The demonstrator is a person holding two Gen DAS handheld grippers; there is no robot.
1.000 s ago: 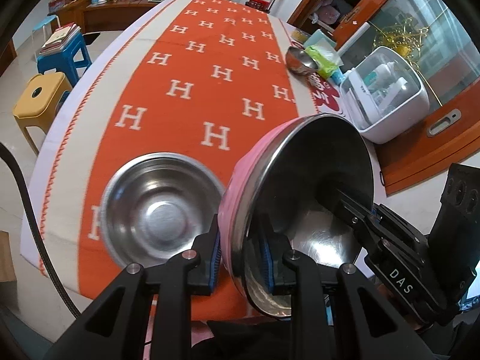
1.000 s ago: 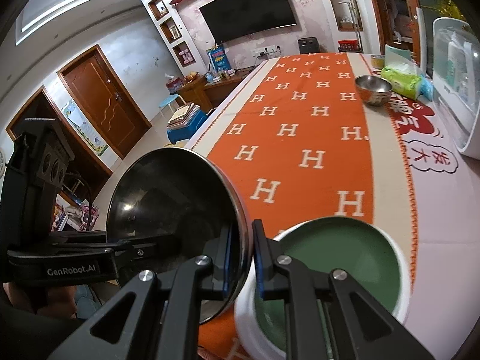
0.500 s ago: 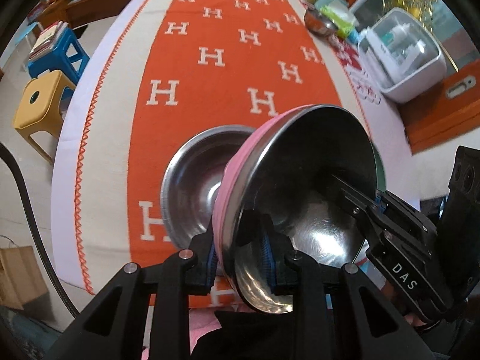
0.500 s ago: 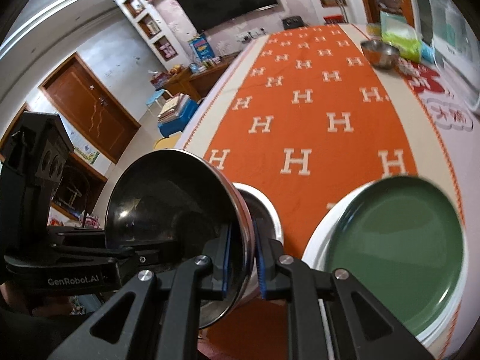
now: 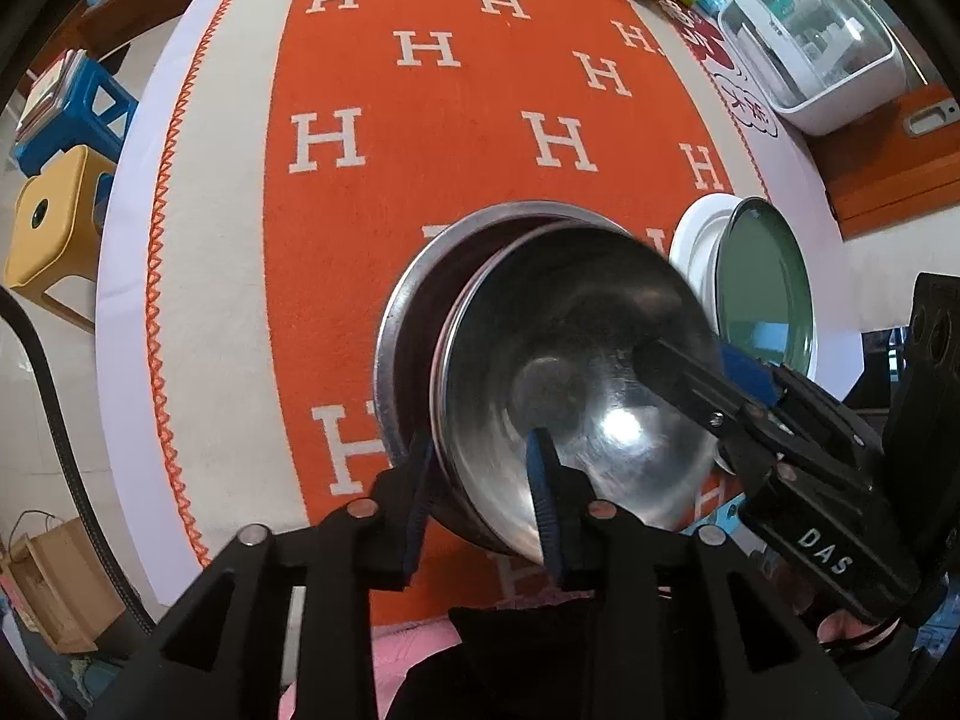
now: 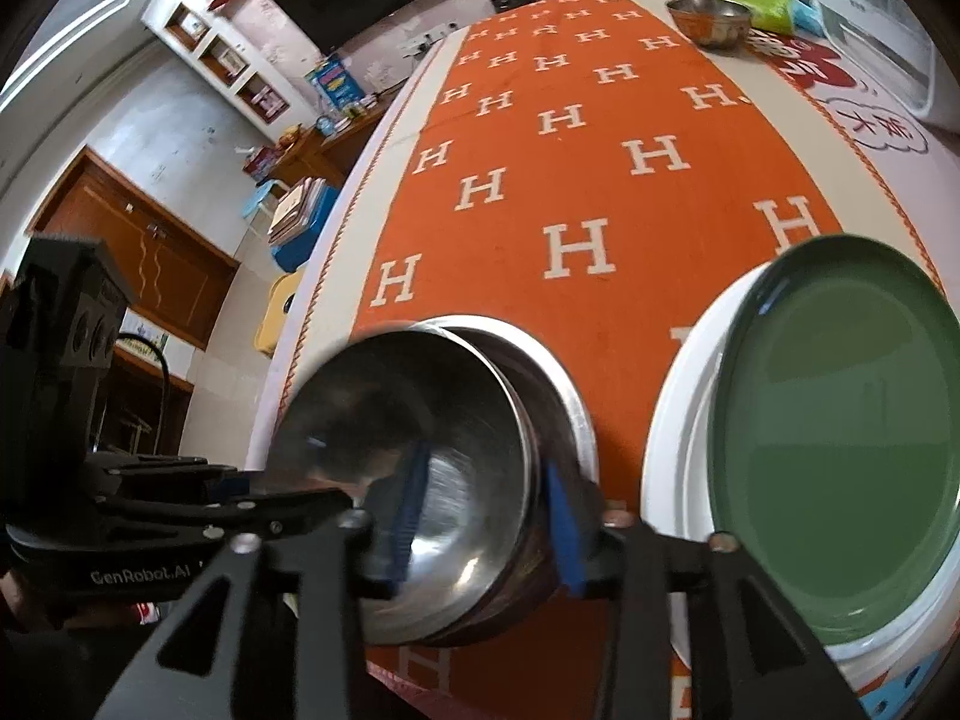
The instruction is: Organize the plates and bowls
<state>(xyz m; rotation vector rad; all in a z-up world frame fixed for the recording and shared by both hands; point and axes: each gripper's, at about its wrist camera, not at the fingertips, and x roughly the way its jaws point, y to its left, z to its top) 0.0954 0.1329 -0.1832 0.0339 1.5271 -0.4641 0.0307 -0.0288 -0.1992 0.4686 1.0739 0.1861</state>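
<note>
A second ago the steel bowl was held up off the bench between both grippers, tilted, with the second steel bowl lying apart from it. Now it has come down into that second bowl — nested, though still leaning, its rim riding higher on the near side. Both sets of jaws are opening: the left gripper straddles the bowl's near rim at 6 o'clock in its own view, pads spread and apparently clear of the metal, and the right gripper stands likewise across the rim with daylight either side.

This looks like the release itself — the bowls are becoming one stack. Just beside them, toward 3 o'clock in both views, the green plate rests on the white plate, so plates and bowls each seem gathered. A small metal bowl remains far up the bench near 1 o'clock, well apart; it may be next.
</note>
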